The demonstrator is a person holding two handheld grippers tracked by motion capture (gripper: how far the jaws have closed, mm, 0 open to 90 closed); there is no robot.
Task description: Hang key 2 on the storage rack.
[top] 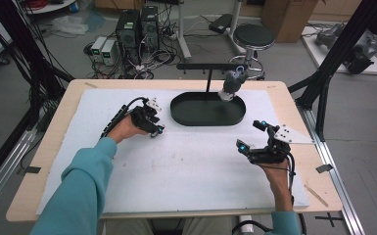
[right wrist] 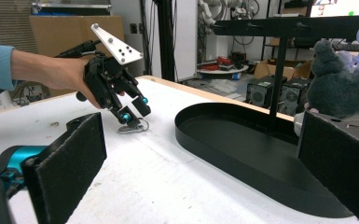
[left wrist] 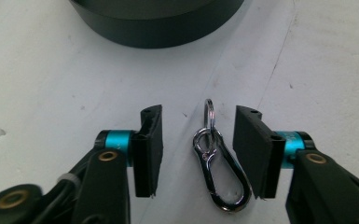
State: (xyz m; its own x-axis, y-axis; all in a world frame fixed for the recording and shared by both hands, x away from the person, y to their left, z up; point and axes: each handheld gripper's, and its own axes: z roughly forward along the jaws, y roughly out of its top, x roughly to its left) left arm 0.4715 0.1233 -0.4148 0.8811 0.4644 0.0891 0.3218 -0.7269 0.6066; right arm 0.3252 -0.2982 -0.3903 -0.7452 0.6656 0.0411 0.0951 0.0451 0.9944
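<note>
Two grippers are working over a white mat (top: 186, 166) on the table. The left gripper (top: 155, 128) is pointing down at a silver carabiner (left wrist: 221, 168), which is lying flat on the mat between its jaws with a small key ring (left wrist: 209, 113) at the end farther from the gripper body. In the left gripper view, the clip is sitting closer to the right-hand pad (left wrist: 254, 149) than to the left-hand one, and a strip of mat is showing on both sides of it, so the pads are not pressing on it; the jaws are standing partly open around it. Just ahead of those jaws, beyond the ring, the rim of a black oval tray (left wrist: 154, 28) is lying on the mat.

In the right gripper view, the left gripper (right wrist: 133, 112) is hovering with its tips right at the carabiner (right wrist: 133, 127), to the left of the tray (right wrist: 242, 154).

The right gripper (top: 252, 142) is resting near the person's side of the table, well apart from the carabiner, its jaws spread wide and holding nothing. Ahead of it, to its right, a grey plush toy (right wrist: 338, 88) is hanging from a black stand (right wrist: 279, 70) that is rising out of the tray.
</note>
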